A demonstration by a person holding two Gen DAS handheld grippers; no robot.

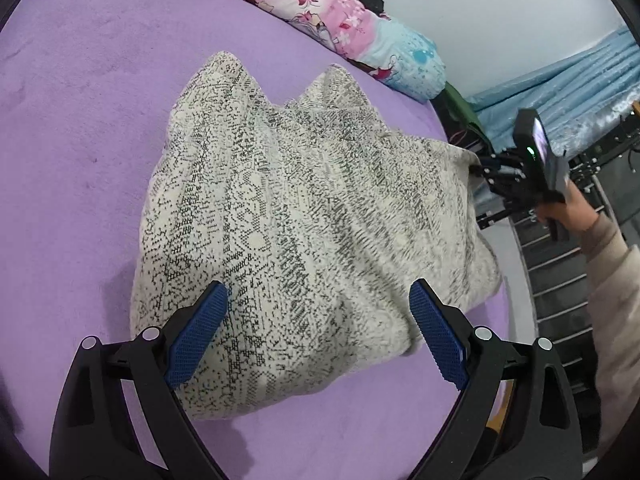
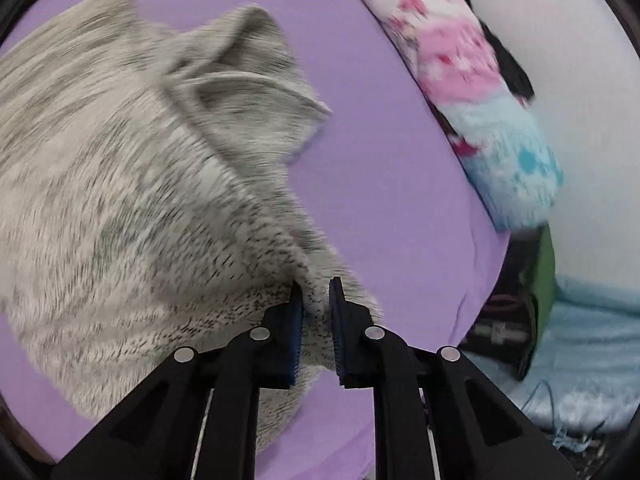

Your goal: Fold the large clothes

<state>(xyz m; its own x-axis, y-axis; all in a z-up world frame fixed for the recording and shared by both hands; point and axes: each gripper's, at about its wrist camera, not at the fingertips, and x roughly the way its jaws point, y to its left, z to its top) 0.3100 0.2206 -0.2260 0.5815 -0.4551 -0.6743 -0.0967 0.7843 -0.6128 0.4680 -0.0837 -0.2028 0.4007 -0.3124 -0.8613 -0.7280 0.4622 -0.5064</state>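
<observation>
The speckled cream-and-grey knit garment (image 1: 304, 216) lay bunched on the purple bed cover (image 1: 80, 120), its far edge rising in two peaks and its right side drawn up and out toward the bed's edge. In the right wrist view the cloth was blurred, so which part of the garment it was, hem or sleeve, could not be told with any certainty.

The right gripper (image 2: 317, 300) had its jaws brought together on a pinch of that right edge, the knit bulging up between the blue pads (image 2: 297, 320). The left wrist view showed the same grip from the side, with the person's hand (image 1: 568, 208) and a pale sleeve (image 1: 612, 280) behind it. The left gripper (image 1: 320, 312) hung over the near part of the garment with its jaws wide apart, holding nothing.

The step in hand looked like the first pickup: one side seized, the other not yet. The next move probably called for the left gripper to close on the near edge, so both could lift and spread the piece flat before any fold. A single-sided pull risked dragging the heap off the bed toward the floral quilt (image 1: 320, 12) side or the floor.
</observation>
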